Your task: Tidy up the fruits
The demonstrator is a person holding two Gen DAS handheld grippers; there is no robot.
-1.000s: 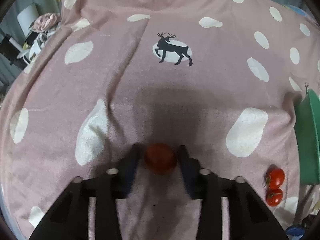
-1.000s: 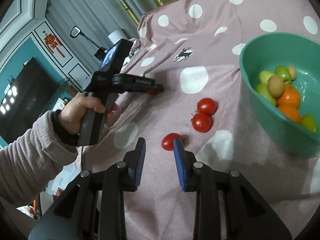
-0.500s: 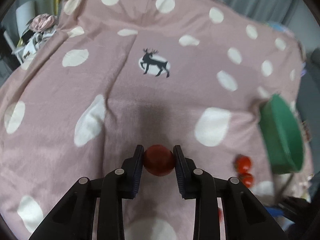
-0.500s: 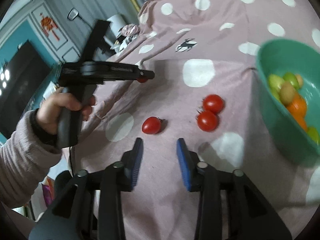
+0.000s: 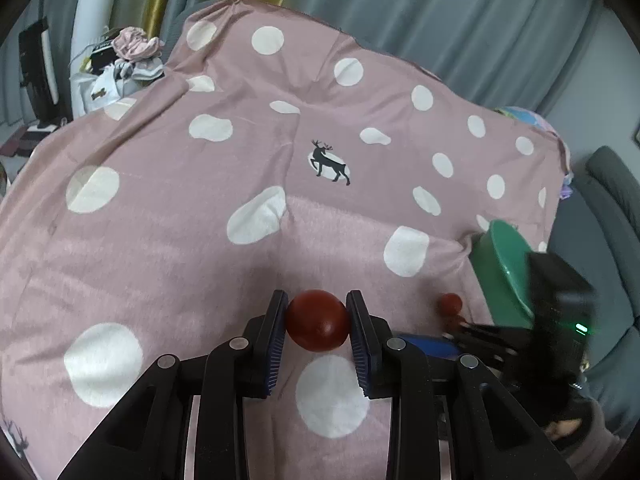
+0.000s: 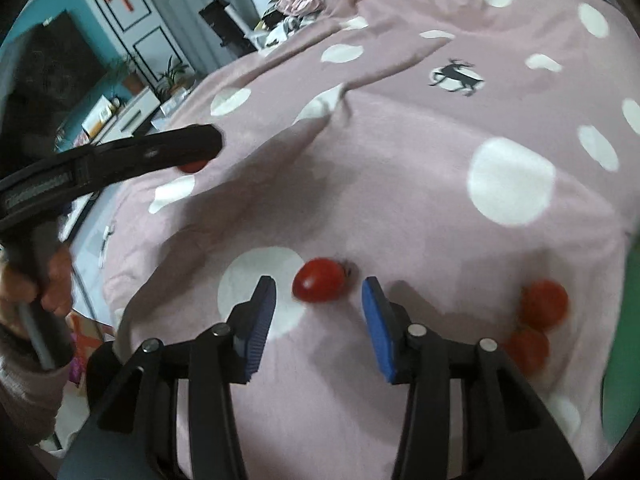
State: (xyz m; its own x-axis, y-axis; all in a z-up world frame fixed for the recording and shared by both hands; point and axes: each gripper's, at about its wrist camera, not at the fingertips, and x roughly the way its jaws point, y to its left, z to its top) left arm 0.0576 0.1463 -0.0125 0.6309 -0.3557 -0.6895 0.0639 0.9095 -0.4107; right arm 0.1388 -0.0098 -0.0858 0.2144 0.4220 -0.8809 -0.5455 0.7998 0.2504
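Since a second ago: left gripper [image 5: 317,322] lifted its tomato [image 5: 317,320] off the pink dotted cloth [image 5: 160,240]; right gripper [image 6: 319,296] slid over to the loose tomato [image 6: 320,280] and widened. Green bowl [image 5: 506,272] at right edge of left view. Left jaws clamped on the tomato, frame centre-bottom. Right jaws part-open, straddling the loose tomato without touching, lower centre. Two more tomatoes [image 6: 538,320], blurred, lower right.

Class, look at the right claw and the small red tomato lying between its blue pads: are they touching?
Apart. In the right wrist view, pink cloth shows on both sides between the small red tomato and the right claw's pads.
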